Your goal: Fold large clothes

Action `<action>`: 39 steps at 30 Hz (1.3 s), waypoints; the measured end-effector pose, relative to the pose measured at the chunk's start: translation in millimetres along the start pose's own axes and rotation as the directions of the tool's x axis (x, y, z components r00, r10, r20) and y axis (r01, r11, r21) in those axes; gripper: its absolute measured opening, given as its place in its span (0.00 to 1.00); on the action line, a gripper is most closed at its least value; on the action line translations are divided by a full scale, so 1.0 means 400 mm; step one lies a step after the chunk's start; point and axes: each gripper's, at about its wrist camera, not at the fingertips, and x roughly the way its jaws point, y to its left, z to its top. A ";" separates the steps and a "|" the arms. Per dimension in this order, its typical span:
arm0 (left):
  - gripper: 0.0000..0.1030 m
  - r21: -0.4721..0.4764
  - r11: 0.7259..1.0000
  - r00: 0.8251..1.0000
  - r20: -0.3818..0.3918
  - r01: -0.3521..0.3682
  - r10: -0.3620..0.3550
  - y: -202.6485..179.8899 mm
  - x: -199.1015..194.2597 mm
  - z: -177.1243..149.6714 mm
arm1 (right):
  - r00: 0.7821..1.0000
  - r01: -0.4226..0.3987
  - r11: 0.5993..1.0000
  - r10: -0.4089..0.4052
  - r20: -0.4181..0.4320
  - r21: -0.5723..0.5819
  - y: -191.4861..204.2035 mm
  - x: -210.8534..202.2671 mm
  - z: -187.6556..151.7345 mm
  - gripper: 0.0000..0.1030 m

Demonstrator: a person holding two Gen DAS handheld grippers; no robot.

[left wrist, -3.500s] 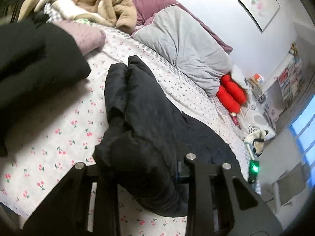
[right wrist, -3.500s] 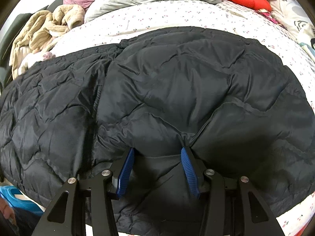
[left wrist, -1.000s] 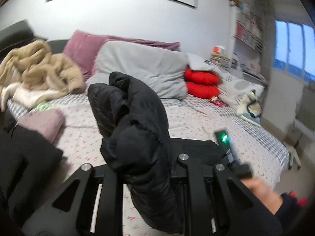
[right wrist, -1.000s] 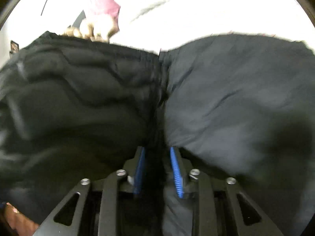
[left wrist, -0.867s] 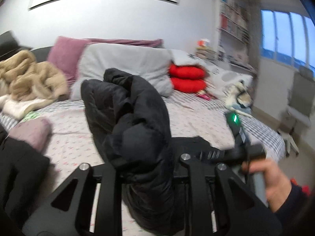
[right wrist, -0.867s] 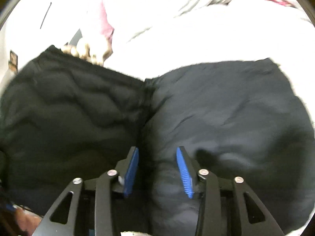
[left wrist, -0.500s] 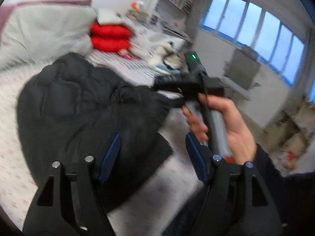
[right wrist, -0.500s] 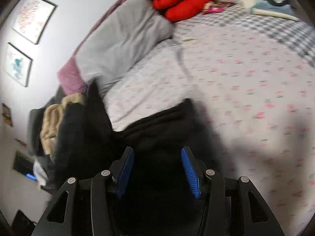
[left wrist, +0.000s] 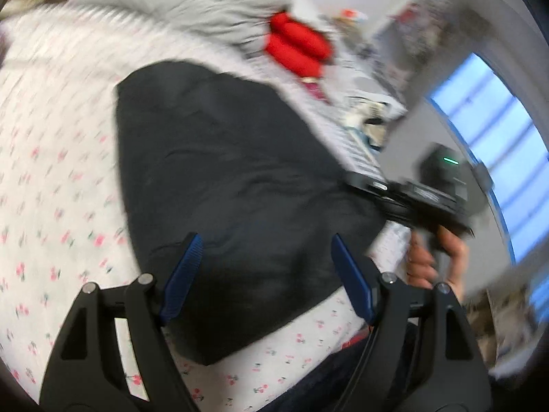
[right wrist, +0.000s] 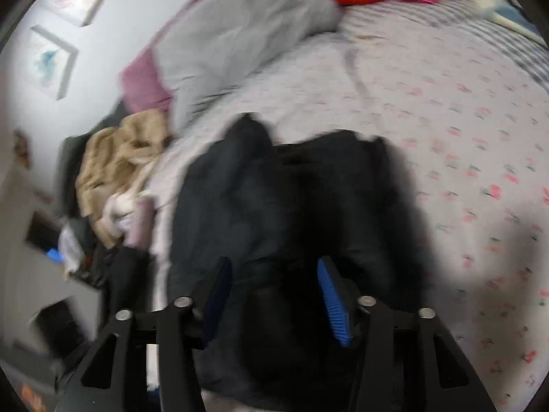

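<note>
Left claw (left wrist: pixel 264 274): wide, empty, hanging above the near end of the jacket (left wrist: pixel 223 178); no pad touches cloth.
Right claw (right wrist: pixel 271 295): wide, empty, over the jacket's near end; from the left view its handle sits in the hand (left wrist: pixel 435 257) off the jacket's right edge.
Jacket, place: on the bed (left wrist: pixel 51 171), near the front edge, well short of the pillow (left wrist: pixel 206 7) and red cushion (left wrist: pixel 298 46).
Risk, spring-back: puffy fill may lift the folded layers now that nothing grips them.
Risk, snag: an open pad dragged low could catch a flap and undo the fold.
Risk, slide: the near corner lies close to the bed edge; a push could tip it off.
Jacket, look: black, padded, lying as a compact, roughly squared bundle; creased top, one lump at the far end. Both views are blurred, so seams are unclear.
</note>
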 end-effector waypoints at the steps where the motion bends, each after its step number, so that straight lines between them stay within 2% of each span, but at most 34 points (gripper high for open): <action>1: 0.73 -0.019 1.000 1.000 -0.006 -0.020 0.019 0.010 0.010 -0.005 | 1.000 0.026 0.999 -0.026 -0.011 -0.035 0.015 0.000 -0.010 0.22; 2: 0.72 -0.032 0.999 0.999 -0.009 -0.035 0.035 0.015 0.018 -0.010 | 0.999 0.038 0.998 -0.040 -0.031 -0.056 0.024 0.005 -0.023 0.16; 6: 0.72 -0.058 0.995 0.996 0.005 -0.087 0.087 0.023 0.021 -0.023 | 0.994 0.073 0.994 -0.078 -0.072 -0.082 0.011 0.005 -0.062 0.13; 13: 0.72 -0.083 0.984 0.987 -0.042 -0.157 0.154 0.043 0.062 -0.026 | 0.972 0.160 0.980 -0.177 -0.154 -0.117 -0.032 0.028 -0.135 0.13; 19: 0.72 -0.080 0.975 0.979 -0.032 -0.206 0.204 0.058 0.070 -0.017 | 0.948 0.240 0.966 -0.254 -0.189 -0.094 -0.057 0.079 -0.145 0.14; 22: 0.72 -0.090 0.971 0.975 0.000 -0.219 0.220 0.061 0.047 -0.011 | 0.950 0.262 0.958 -0.278 -0.142 -0.120 -0.028 0.054 -0.136 0.16; 25: 0.72 -0.015 0.972 0.970 0.059 -0.234 0.234 0.022 0.019 -0.001 | 0.968 0.245 0.962 -0.250 -0.027 -0.121 -0.004 -0.017 -0.121 0.20; 28: 0.72 0.035 0.969 0.967 0.072 -0.246 0.243 -0.003 0.026 0.002 | 0.970 0.234 0.966 -0.224 0.097 -0.112 0.012 -0.082 -0.112 0.37; 29: 0.72 0.042 0.969 0.968 0.061 -0.244 0.242 -0.006 0.037 0.002 | 0.971 0.223 0.968 -0.210 0.112 -0.116 0.019 -0.088 -0.112 0.42; 31: 0.72 0.048 0.967 0.968 0.020 -0.251 0.250 -0.007 0.074 -0.003 | 0.977 0.199 0.971 -0.187 0.101 -0.132 0.032 -0.077 -0.117 0.42; 33: 0.70 0.047 0.965 0.966 -0.007 -0.257 0.257 -0.005 0.107 -0.011 | 0.976 0.215 0.962 -0.206 0.067 -0.167 0.045 -0.047 -0.125 0.42; 34: 0.70 0.050 0.962 0.963 -0.007 -0.267 0.268 -0.008 0.117 -0.012 | 0.971 0.238 0.955 -0.238 0.024 -0.175 0.043 -0.023 -0.131 0.42; 36: 0.70 0.068 0.958 0.961 -0.004 -0.277 0.278 -0.017 0.125 -0.013 | 0.944 0.309 0.935 -0.323 -0.060 -0.171 0.019 0.020 -0.142 0.39; 37: 0.70 0.078 0.957 0.960 -0.002 -0.278 0.279 -0.022 0.127 -0.015 | 0.927 0.348 0.919 -0.367 -0.081 -0.188 0.008 0.041 -0.150 0.38; 39: 0.70 0.091 0.950 0.954 0.005 -0.299 0.300 -0.029 0.134 -0.022 | 0.909 0.375 0.903 -0.403 -0.107 -0.210 -0.003 0.063 -0.158 0.36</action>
